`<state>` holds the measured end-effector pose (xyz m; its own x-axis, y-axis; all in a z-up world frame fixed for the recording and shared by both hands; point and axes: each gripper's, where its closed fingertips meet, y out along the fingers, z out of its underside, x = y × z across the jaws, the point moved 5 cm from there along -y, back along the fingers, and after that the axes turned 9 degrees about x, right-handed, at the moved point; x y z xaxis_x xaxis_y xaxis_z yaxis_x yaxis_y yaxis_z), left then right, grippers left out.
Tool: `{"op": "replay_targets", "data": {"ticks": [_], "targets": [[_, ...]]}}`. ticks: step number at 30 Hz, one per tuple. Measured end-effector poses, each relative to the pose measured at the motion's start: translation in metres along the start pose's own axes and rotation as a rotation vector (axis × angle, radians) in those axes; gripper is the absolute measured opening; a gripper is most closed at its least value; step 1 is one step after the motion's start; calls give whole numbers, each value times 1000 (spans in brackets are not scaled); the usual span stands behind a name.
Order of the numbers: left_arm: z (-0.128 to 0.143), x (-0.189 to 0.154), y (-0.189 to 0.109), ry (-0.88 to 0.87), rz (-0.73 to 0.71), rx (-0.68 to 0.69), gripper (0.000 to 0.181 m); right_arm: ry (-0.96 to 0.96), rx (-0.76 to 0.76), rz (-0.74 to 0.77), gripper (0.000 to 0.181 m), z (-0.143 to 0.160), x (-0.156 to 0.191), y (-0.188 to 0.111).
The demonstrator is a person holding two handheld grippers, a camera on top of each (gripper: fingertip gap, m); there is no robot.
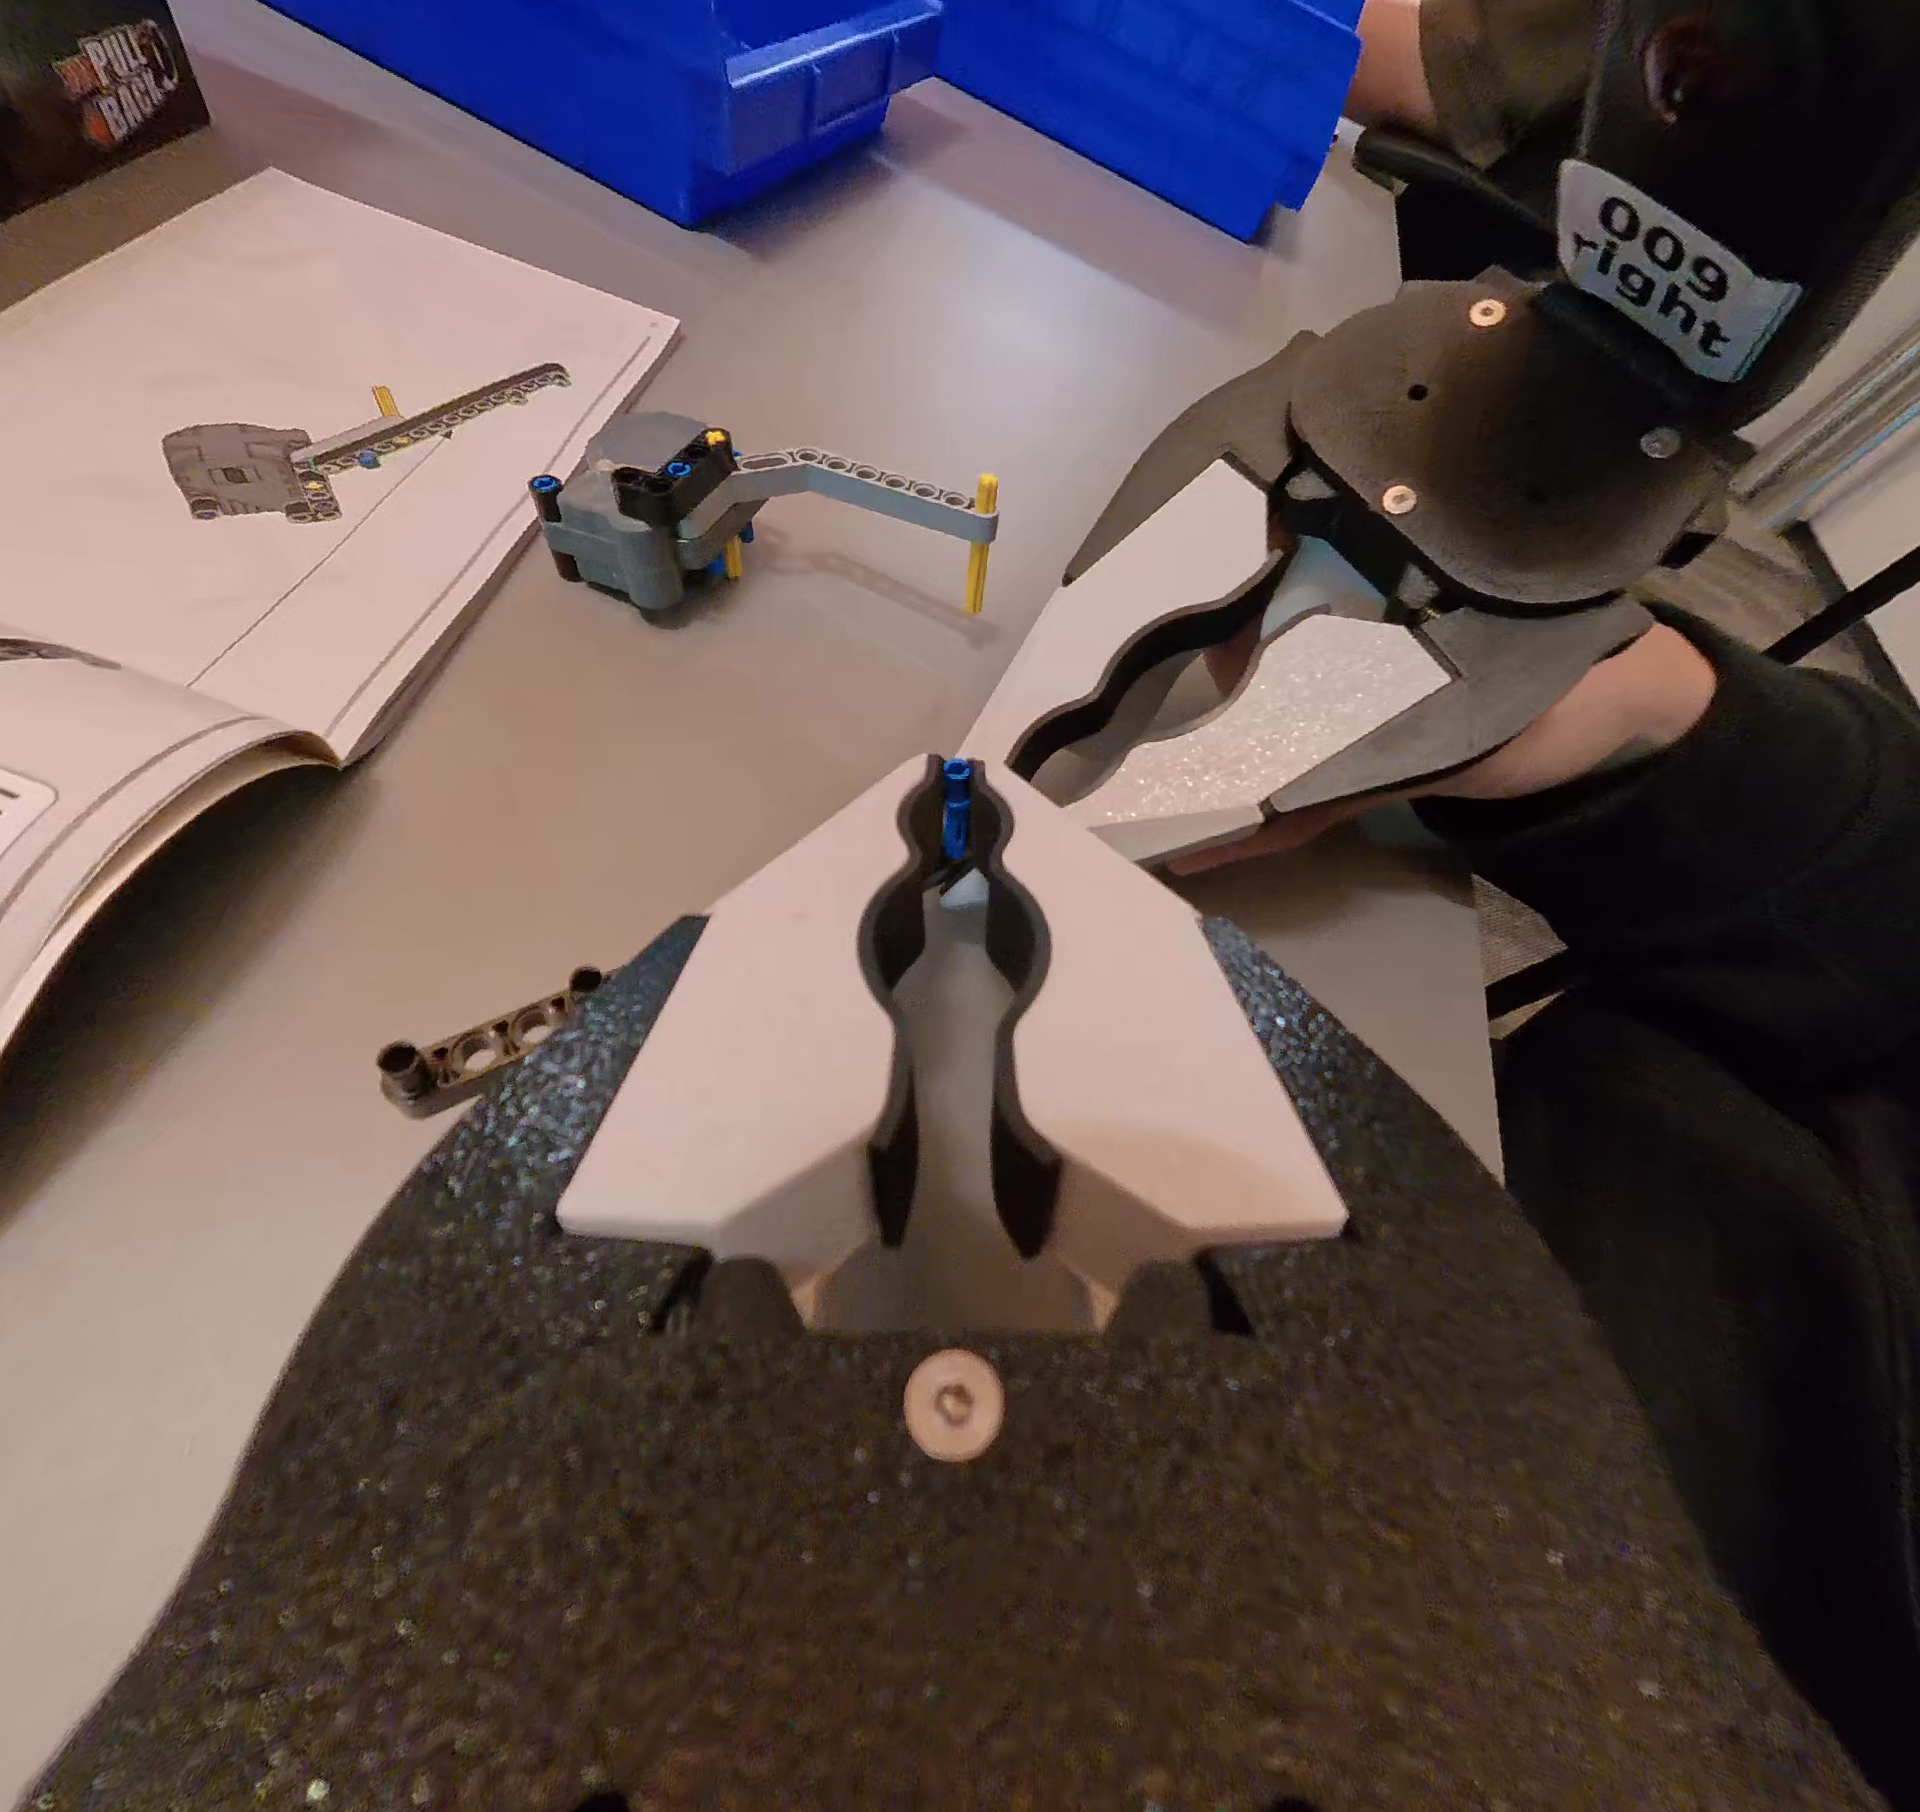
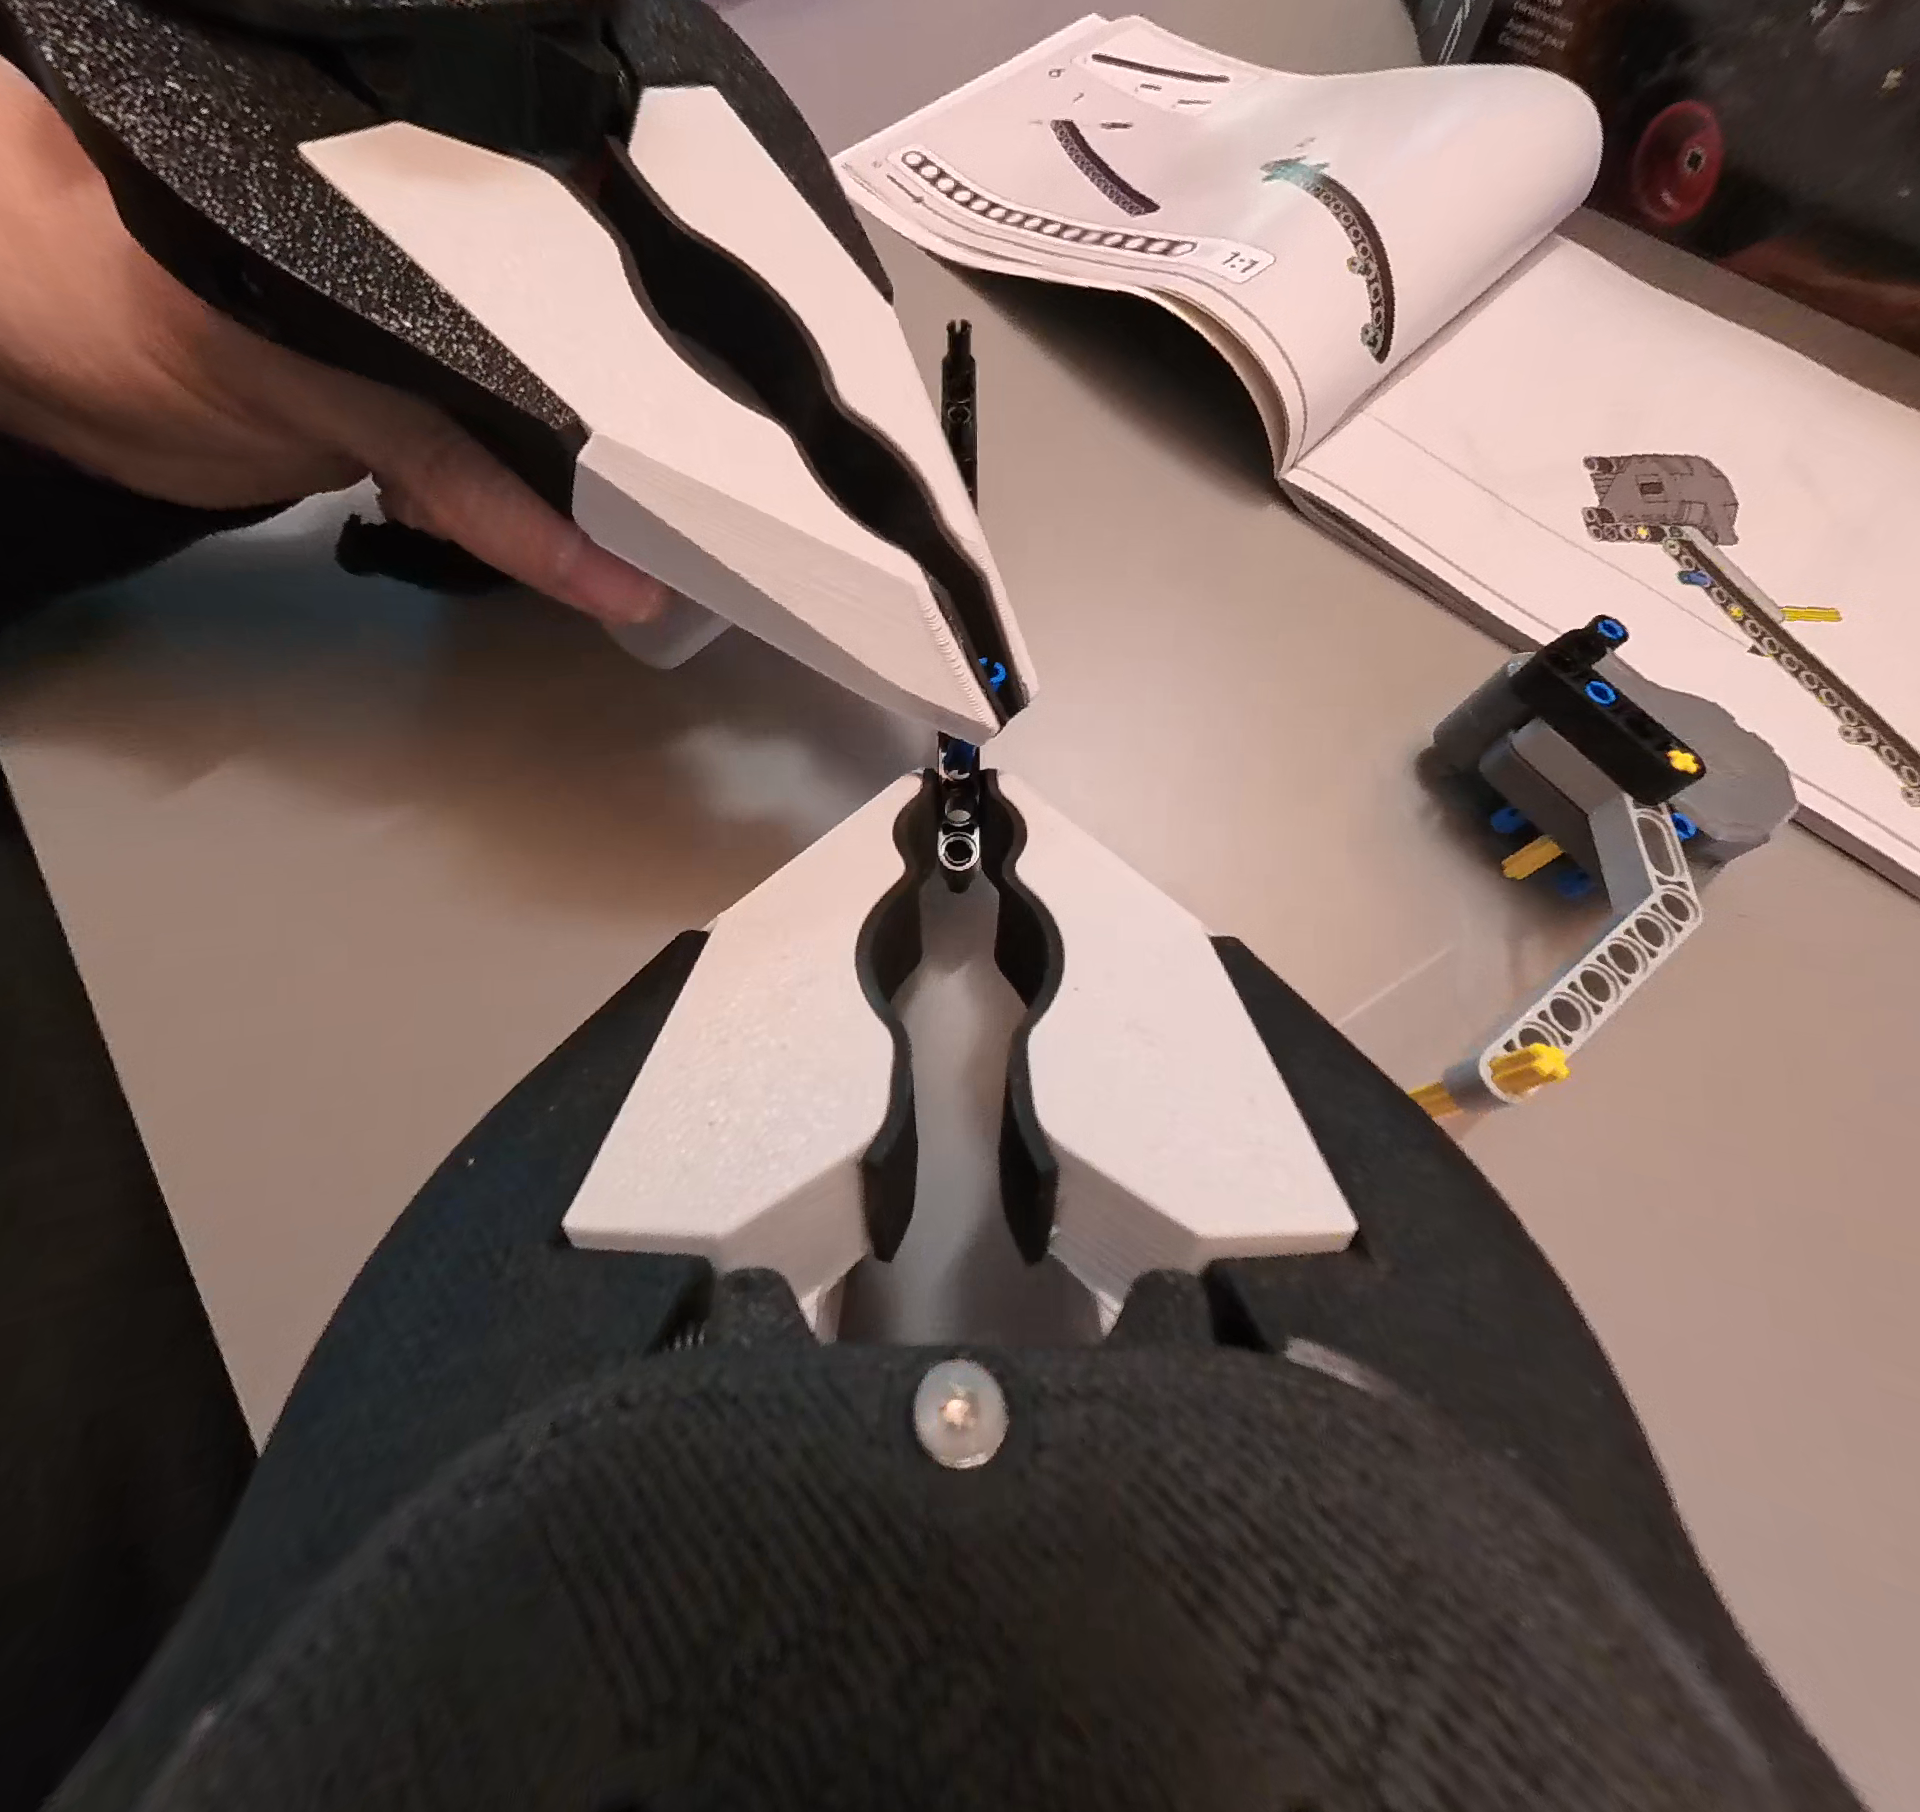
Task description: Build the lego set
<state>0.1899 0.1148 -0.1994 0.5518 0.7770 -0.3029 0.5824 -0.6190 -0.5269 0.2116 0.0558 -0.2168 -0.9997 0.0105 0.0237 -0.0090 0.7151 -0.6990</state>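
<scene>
My left gripper is shut on a small blue pin that sticks out of its tips. My right gripper is shut on a small black connector piece with a round hole. The two grippers meet tip to tip above the table; the left gripper comes in from the upper left, and the blue pin touches the black piece. The right gripper also shows in the left wrist view. The partly built model, grey with a black block, a long grey beam and a yellow axle, stands on the table.
A loose dark beam lies on the grey table left of my left gripper. An open instruction booklet lies to the left. Two blue bins stand at the back. The set's box stands behind the booklet.
</scene>
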Motion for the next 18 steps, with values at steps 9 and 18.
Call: {"op": "replay_targets", "data": {"ticks": [9, 18], "targets": [[-4, 2, -3, -19, 33, -44, 1, 31, -27, -27, 5, -1, -2, -3], [-5, -1, -1, 9, 35, -39, 1, 31, -47, -15, 5, -2, -3, -5]]}}
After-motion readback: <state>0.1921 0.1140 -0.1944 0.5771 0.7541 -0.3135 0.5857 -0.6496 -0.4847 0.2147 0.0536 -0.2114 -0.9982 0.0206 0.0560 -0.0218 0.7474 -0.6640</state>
